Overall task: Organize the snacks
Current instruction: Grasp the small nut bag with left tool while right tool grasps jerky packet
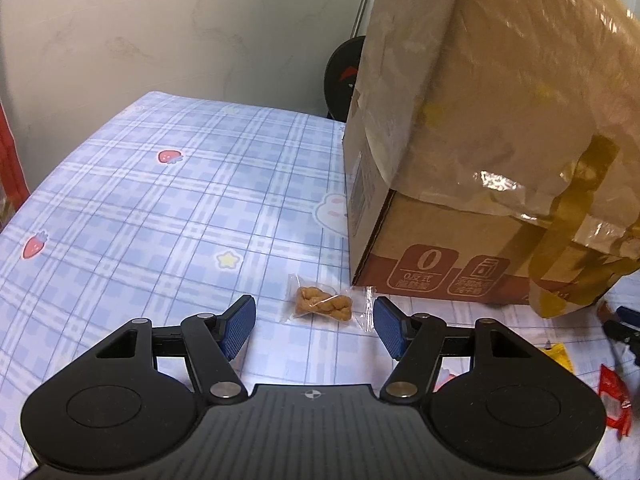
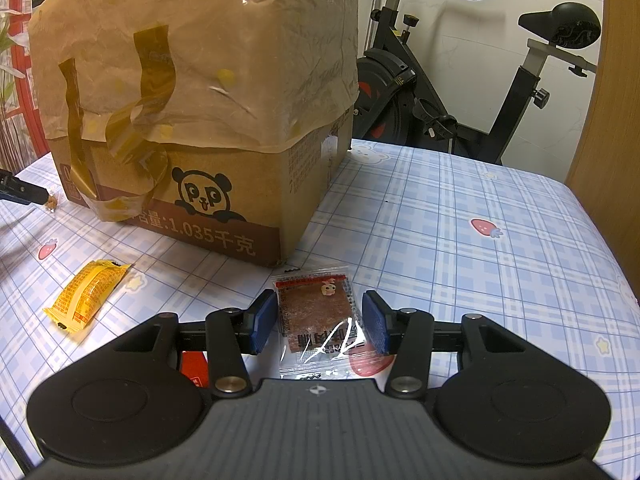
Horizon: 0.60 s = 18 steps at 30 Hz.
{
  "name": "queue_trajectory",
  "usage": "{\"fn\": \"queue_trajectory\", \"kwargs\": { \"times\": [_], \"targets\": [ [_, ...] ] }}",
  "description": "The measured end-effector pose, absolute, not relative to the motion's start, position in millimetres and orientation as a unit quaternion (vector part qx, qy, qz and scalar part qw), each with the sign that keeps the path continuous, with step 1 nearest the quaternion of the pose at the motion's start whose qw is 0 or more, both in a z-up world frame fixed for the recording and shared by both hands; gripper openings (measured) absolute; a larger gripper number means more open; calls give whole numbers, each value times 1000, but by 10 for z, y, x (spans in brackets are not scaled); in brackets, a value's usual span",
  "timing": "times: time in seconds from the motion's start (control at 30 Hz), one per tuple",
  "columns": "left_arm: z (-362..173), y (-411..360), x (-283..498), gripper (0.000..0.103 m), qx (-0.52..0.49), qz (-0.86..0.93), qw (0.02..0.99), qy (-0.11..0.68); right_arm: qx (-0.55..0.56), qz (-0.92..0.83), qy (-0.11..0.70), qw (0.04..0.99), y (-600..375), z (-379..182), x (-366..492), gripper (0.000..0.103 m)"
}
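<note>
A twisted brown snack in a clear wrapper (image 1: 323, 305) lies on the checked tablecloth (image 1: 160, 220), just in front of the cardboard box (image 1: 432, 236). My left gripper (image 1: 314, 322) is open and low over the cloth, its blue pads either side of this wrapper without pressing it. In the right wrist view, a square dark-brown snack in a clear packet (image 2: 318, 316) sits between the blue pads of my right gripper (image 2: 320, 322), which is shut on it. The box (image 2: 192, 196), lined with a thin plastic bag (image 2: 220, 40), stands right behind.
A yellow snack packet (image 2: 86, 296) lies left of the right gripper, and a red packet (image 1: 614, 400) is at the right edge of the left wrist view. An exercise bike (image 2: 440, 100) stands beyond the table's far edge. A wooden panel (image 2: 612, 100) rises at the right.
</note>
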<state>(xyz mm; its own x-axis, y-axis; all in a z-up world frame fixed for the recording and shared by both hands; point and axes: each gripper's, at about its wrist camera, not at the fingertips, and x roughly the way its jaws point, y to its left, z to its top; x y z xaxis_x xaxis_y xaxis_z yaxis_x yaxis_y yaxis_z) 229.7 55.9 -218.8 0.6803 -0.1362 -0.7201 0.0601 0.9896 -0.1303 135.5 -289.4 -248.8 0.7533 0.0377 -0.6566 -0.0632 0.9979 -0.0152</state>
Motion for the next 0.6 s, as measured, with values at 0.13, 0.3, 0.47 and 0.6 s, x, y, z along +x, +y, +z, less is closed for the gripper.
{"fn": "queue_trajectory", "kwargs": {
  "times": [0.13, 0.3, 0.47, 0.6],
  "targets": [
    [-2233, 527, 2379, 67, -41, -49, 916, 395, -18, 28, 350, 936, -2904, -2487, 1354, 51],
    [-2275, 482, 2437, 67, -25, -58, 920, 387, -18, 28, 350, 936, -2901, -2488, 1353, 51],
    [-2288, 459, 2404, 54, -1, -52, 924, 380, -16, 29, 350, 936, -2902, -2486, 1366, 51],
    [-2270, 513, 2373, 48, -11, -48, 923, 381, -16, 29, 350, 936, -2901, -2487, 1366, 51]
  ]
}}
